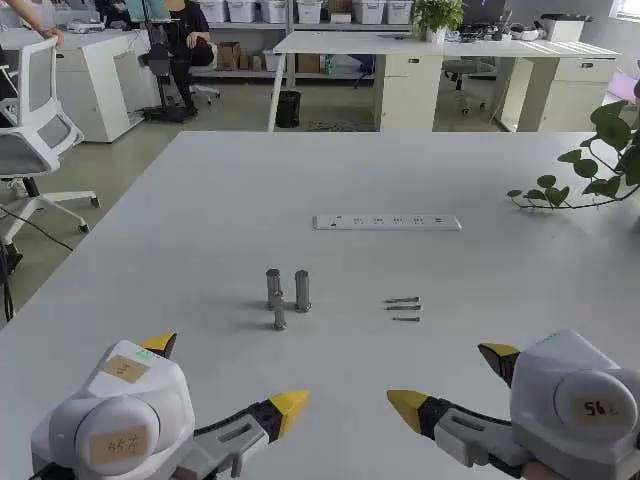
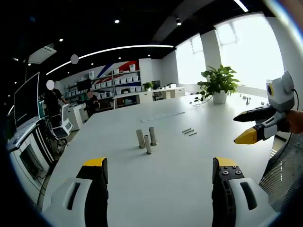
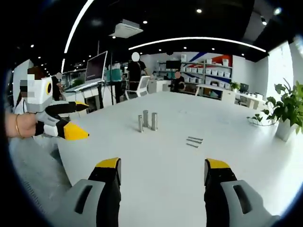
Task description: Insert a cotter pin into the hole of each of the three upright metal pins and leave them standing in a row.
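Three grey metal pins (image 1: 284, 293) stand upright in a tight cluster on the white table; they also stand in the left gripper view (image 2: 146, 138) and the right gripper view (image 3: 147, 120). Three small cotter pins (image 1: 403, 308) lie side by side to their right (image 2: 188, 131) (image 3: 193, 141). My left gripper (image 1: 224, 372) hovers open at the near left, nothing between its yellow-tipped fingers (image 2: 160, 169). My right gripper (image 1: 455, 376) hovers open at the near right, also empty (image 3: 162, 170). Both are well short of the pins.
A white power strip (image 1: 387, 222) lies beyond the pins. A potted plant's leaves (image 1: 590, 175) reach in from the right edge. Office chairs (image 1: 35, 130), desks (image 1: 430, 60) and people stand beyond the table's far edge.
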{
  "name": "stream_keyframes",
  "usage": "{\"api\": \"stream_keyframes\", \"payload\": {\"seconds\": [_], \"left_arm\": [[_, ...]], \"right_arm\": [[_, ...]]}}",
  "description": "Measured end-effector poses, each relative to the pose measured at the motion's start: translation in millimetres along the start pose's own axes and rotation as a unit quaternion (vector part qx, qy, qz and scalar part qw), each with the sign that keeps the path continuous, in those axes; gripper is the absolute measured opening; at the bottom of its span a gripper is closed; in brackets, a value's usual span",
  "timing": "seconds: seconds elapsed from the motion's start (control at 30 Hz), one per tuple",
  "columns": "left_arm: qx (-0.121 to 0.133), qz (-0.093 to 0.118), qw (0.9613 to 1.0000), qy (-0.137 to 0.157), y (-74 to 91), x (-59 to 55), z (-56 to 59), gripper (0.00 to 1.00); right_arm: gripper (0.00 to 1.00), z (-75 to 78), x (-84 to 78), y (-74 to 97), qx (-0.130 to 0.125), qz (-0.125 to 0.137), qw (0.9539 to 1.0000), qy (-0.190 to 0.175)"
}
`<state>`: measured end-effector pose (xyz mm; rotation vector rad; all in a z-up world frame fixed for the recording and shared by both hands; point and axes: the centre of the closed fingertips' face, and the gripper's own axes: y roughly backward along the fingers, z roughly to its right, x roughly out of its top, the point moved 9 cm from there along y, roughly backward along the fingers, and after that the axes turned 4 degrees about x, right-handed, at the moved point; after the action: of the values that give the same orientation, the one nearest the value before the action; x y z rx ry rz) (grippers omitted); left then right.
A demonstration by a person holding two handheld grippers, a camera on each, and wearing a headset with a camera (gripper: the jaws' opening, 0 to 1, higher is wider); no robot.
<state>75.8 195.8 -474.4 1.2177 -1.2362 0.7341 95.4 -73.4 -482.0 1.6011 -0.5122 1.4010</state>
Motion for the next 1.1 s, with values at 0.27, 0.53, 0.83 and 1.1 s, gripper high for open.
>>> {"api": "stream_keyframes", "payload": {"seconds": [0.27,0.53,0.83,1.1], "left_arm": [[0.001,-0.001,1.0,0.004,-0.5,-0.8,-0.5,0.85],[-0.001,-0.004,1.0,0.002,-1.1,-0.7,-0.1,0.84],[-0.004,-0.004,1.0,-0.007,-1.0,-0.2,1.8,0.82],[-0.002,-0.006,0.9999,-0.008,-1.2,-1.2,0.6,0.81]], "right_arm": [[0.67,1.2,0.3,-0.1,-0.003,0.001,1.0,0.004],[0.64,2.1,1.8,0.3,-0.005,0.007,0.9999,0.007],[0.64,0.4,1.2,-1.8,-0.005,0.001,0.9998,0.02],[0.63,3.7,2.2,0.2,-0.012,0.01,0.9998,0.014]]}}
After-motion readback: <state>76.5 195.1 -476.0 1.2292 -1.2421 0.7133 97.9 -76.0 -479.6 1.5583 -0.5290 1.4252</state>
